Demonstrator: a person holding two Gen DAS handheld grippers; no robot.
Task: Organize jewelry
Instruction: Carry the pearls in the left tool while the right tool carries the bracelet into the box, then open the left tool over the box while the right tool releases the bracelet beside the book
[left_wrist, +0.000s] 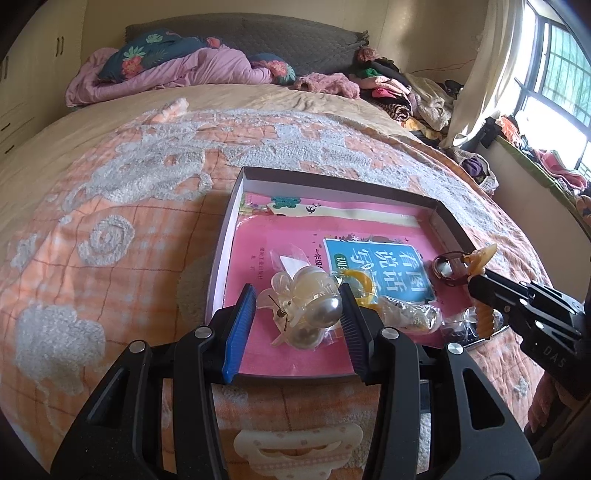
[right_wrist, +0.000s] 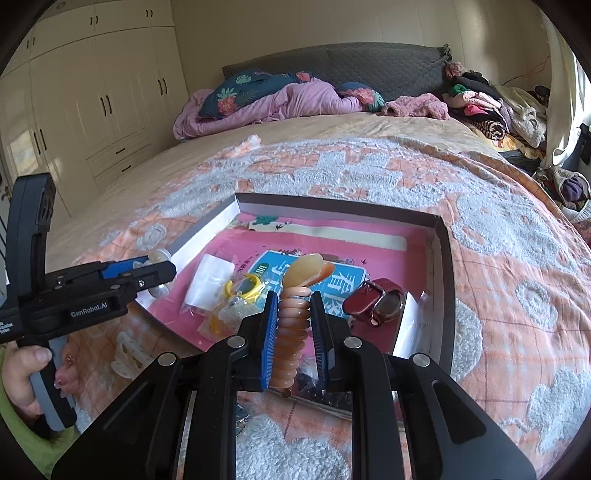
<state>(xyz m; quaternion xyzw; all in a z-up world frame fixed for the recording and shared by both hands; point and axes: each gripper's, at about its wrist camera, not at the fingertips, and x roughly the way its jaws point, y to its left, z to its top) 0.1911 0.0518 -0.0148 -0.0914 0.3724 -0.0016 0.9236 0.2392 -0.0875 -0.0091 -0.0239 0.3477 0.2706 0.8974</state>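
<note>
Covering most of view: bed (left_wrist: 110, 221) with orange patterned quilt, wide bare quilt left of and beyond shallow box lid (right_wrist: 441, 266). Lid rim raised on all sides; pink book (left_wrist: 295, 236) lines its floor. My left gripper (left_wrist: 297, 314) tilted down over lid's near edge, clamped on pearl flower hair claw (left_wrist: 306, 306). My right gripper (right_wrist: 294, 325) angled down likewise, pinching amber spiral hair tie (right_wrist: 293, 332). Dark red hair clip (right_wrist: 373, 301) lies in lid, near right wall.

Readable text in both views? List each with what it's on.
"GenRobot.AI": side of the black left gripper.
"DAS": black body of the right gripper.
"看图说话写话": teal panel on the pink booklet, seen upside down; one character half hidden.
Booklet's smaller print: too small to read.
</note>
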